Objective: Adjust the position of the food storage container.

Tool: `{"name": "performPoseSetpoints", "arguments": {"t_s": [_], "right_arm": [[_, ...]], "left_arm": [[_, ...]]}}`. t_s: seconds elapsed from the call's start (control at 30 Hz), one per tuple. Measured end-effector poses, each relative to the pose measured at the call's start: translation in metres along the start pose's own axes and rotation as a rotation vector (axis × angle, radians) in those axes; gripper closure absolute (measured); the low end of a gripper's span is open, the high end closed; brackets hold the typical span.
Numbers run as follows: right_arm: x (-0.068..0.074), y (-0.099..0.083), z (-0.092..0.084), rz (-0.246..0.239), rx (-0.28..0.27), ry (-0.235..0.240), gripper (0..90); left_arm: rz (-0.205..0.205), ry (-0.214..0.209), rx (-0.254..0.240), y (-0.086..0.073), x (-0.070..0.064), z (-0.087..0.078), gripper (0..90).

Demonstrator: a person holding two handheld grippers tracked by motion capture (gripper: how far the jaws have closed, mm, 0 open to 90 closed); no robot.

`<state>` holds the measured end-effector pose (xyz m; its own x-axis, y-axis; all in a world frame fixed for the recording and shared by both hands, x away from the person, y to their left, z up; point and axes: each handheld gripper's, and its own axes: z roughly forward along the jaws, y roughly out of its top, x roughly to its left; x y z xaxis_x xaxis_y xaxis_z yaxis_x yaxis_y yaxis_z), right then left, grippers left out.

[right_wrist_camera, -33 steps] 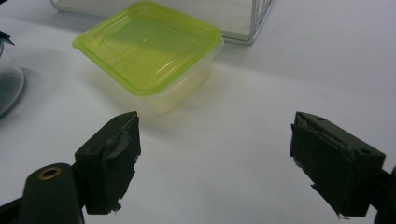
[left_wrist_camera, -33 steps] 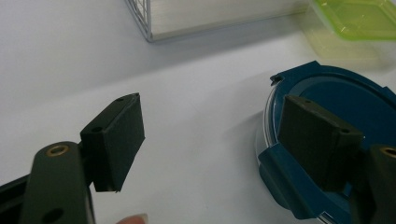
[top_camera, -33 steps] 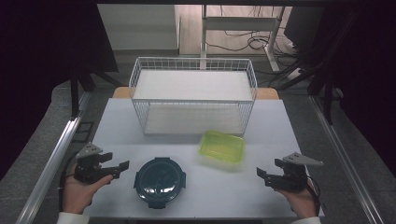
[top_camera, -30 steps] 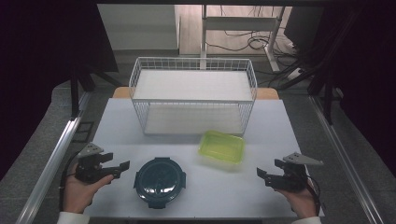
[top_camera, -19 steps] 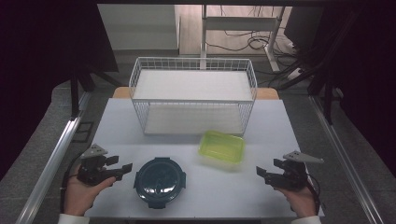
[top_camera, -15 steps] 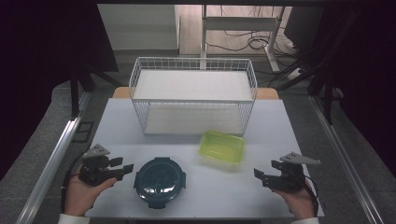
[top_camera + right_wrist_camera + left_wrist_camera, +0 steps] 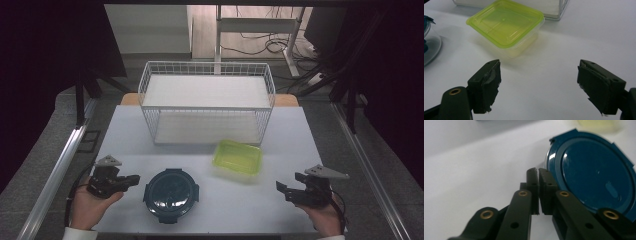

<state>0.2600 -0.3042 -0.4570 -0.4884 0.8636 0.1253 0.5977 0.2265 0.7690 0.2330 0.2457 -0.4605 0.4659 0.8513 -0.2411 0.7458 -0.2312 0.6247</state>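
The left gripper [image 7: 131, 180] sits near the desk's front-left corner with its jaws clenched on nothing; they have just been closing, with only bare desk between the pads, and the tips stop just beside the rim of the round dark-blue lidded container [image 7: 171, 194], apart from it. That container stands near the front edge, left of centre, probably within easy reach for a nudge or a grasp. The right gripper [image 7: 289, 189] hovers near the front-right corner, jaws spread wide and empty, aimed toward the lime-green lidded food box [image 7: 238, 157], which lies mid-desk, right of centre, just in front of the white wire basket [image 7: 207, 102] at the back edge; the basket's open top likely makes it the place for both containers. The desk [image 7: 125, 135] is a plain white board; dark surroundings, grey floor, metal rails and loose cables frame it.
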Motion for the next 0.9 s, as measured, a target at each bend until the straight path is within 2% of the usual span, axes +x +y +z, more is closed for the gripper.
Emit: {"name": "performPoseSetpoints", "arguments": {"t_s": [0.2, 0.27, 0.4, 0.5, 0.87, 0.9], "right_arm": [[0.001, -0.001, 0.008, -0.014, 0.013, 0.006, 19.2], [0.0, 0.0, 0.008, -0.01, 0.016, 0.005, 19.2], [0.0, 0.0, 0.008, -0.01, 0.016, 0.006, 19.2], [0.002, 0.0, 0.01, -0.017, 0.02, 0.006, 19.2], [0.0, 0.0, 0.012, -0.032, 0.024, 0.004, 19.2], [-0.001, 0.0, 0.012, -0.03, 0.024, 0.0, 19.2]], "left_arm": [[0.004, 0.017, 0.057, -0.01, -0.002, 0.005, 90.0], [-0.011, 0.026, 0.087, -0.018, -0.001, 0.008, 90.0], [-0.028, 0.021, 0.12, -0.027, -0.001, 0.01, 90.0], [-0.023, 0.012, 0.14, -0.03, -0.004, 0.012, 90.0], [-0.013, -0.025, 0.148, -0.027, -0.013, 0.018, 90.0], [-0.01, -0.014, 0.144, -0.026, -0.014, 0.019, 90.0]]}}
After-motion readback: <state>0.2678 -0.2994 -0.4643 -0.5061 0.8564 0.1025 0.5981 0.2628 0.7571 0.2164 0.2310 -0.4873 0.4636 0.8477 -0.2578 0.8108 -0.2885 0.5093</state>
